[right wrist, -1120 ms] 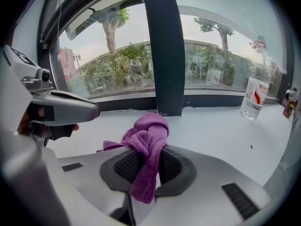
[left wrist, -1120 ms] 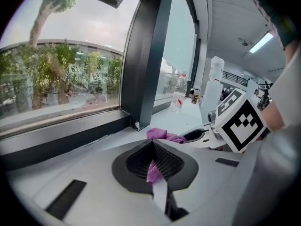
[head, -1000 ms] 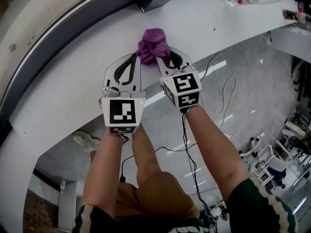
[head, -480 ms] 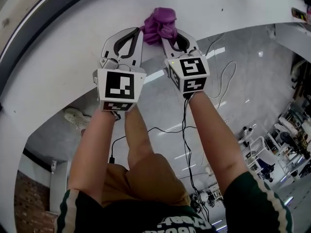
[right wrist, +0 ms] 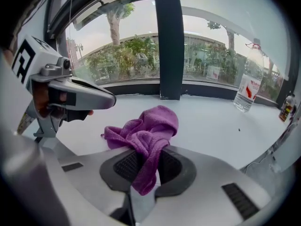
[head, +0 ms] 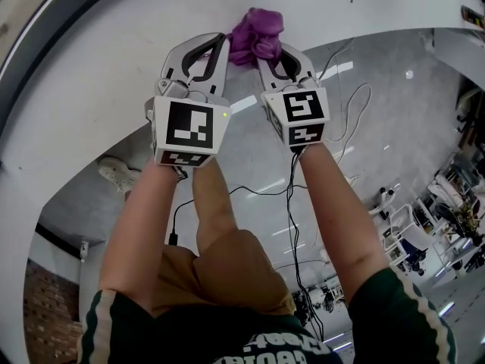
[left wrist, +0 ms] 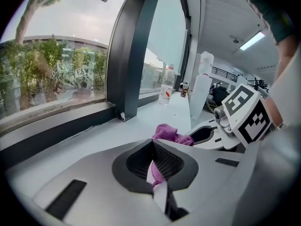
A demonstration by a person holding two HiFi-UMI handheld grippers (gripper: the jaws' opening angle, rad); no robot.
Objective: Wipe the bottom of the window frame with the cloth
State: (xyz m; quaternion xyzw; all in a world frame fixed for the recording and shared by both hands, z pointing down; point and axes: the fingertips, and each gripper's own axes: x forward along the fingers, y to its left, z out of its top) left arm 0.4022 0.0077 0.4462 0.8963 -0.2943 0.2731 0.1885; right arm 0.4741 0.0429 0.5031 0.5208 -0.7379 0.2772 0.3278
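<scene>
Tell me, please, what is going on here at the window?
A person holds a gripper in each hand over the white sill. The left gripper and the right gripper are both shut on a bunched purple cloth. The cloth rests on the sill, apart from the dark window frame.

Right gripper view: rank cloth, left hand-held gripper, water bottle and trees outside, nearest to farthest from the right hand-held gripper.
1. cloth: centre, pinched in the right hand-held gripper.
2. left hand-held gripper: close by on the left.
3. water bottle: far right, standing on the sill.
4. trees: outside, beyond the glass.
</scene>
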